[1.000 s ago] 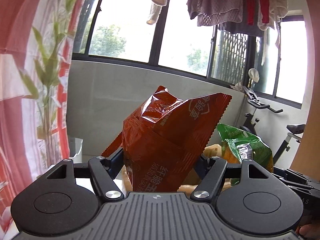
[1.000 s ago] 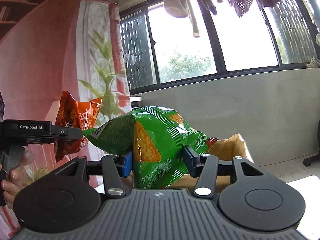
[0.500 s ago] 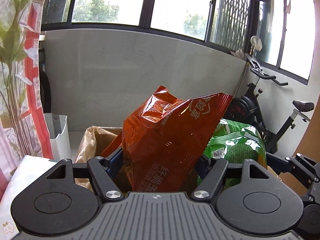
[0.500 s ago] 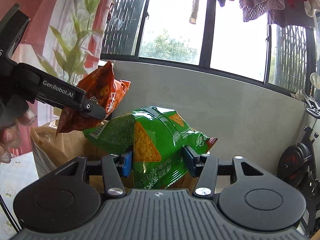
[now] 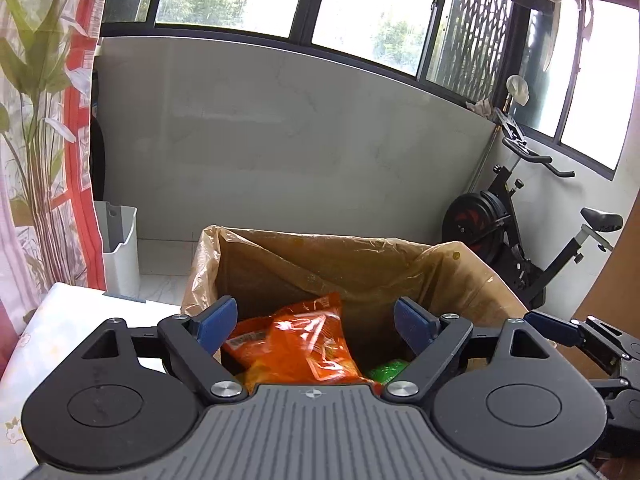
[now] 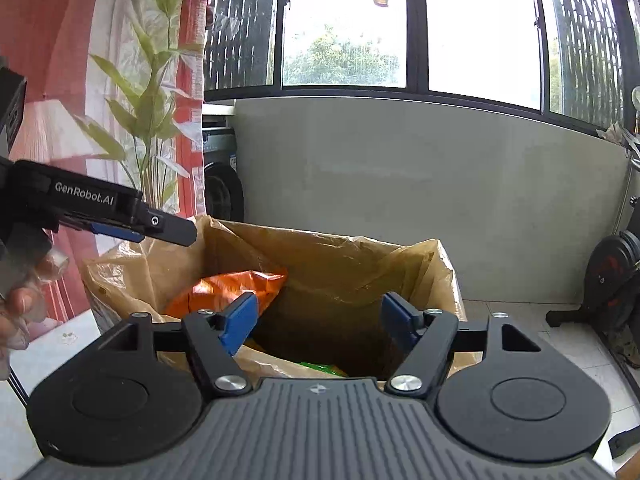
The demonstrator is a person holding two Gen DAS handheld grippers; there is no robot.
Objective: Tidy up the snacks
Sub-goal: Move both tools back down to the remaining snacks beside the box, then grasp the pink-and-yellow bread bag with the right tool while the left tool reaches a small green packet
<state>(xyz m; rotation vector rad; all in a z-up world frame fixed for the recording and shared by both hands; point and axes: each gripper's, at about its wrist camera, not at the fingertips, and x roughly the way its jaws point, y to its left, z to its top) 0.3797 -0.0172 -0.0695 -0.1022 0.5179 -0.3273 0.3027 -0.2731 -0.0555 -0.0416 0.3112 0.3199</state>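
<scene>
Big dark-framed windows and a grey wall fill the back of the room, with a black exercise bike (image 5: 516, 232) by the right wall.

Left hand-held gripper (image 5: 316, 322) has its blue pads spread wide and holds nothing. Half a second ago it was pinching the crinkly orange snack bag (image 5: 304, 344). Now that bag lies down inside the brown cardboard box lined with a clear plastic bag (image 5: 332, 252), right below the open pads. Beside it, lower and to the right, peeks a bit of the shiny green snack bag (image 5: 386, 370).

Right hand-held gripper (image 6: 320, 320) is spread wide too and empty. Before, it was squeezing the green bag. Now only a small green edge (image 6: 320, 367) shows at the bottom of the box, and the orange bag (image 6: 232, 284) leans on the left inner side. Both grippers hang just above the box opening.

Outward to the left, a white bin (image 5: 120, 248) stands on the floor next to a red and white curtain with green leaves (image 5: 48, 120). A white flowered bench (image 5: 60, 332) sits at the left of the box.
</scene>
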